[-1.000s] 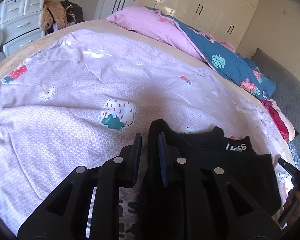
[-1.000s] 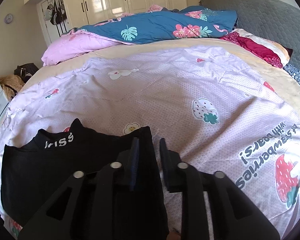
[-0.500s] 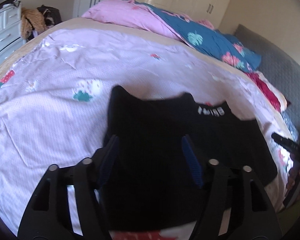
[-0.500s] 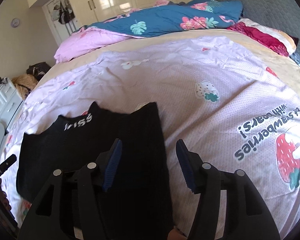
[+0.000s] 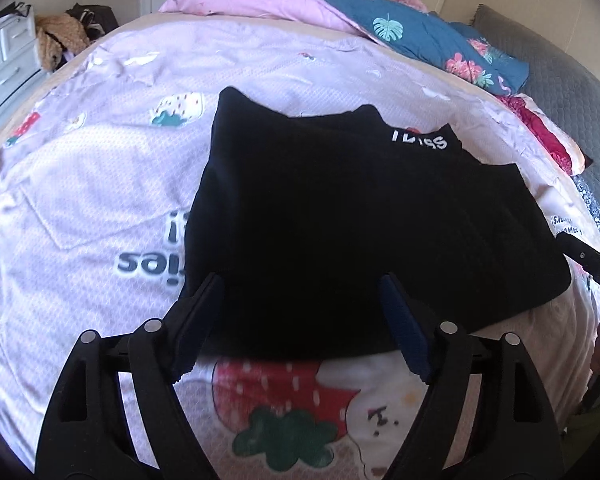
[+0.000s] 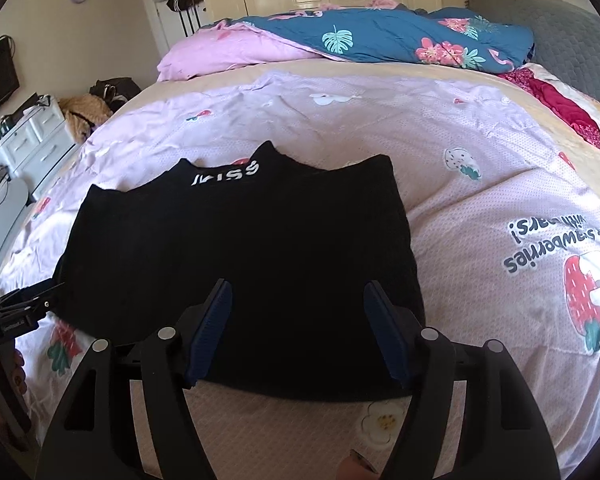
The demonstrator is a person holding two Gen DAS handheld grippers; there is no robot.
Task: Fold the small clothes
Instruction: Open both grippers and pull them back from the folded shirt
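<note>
A small black garment with white lettering at its collar lies flat on the pink strawberry-print bedspread. One side is folded over its middle. My left gripper is open and empty, held above the garment's near hem. In the right wrist view the same garment lies ahead, and my right gripper is open and empty above its near hem. The right gripper's edge shows at the far right of the left wrist view.
A pink and blue flowered duvet is heaped at the far side of the bed. A grey headboard stands at the right. White drawers and a pile of clothes stand left of the bed.
Both grippers were shut on the garment's edges a second ago. They have opened, let go of the cloth and pulled back toward the near hem. The garment now lies flat, folded.
</note>
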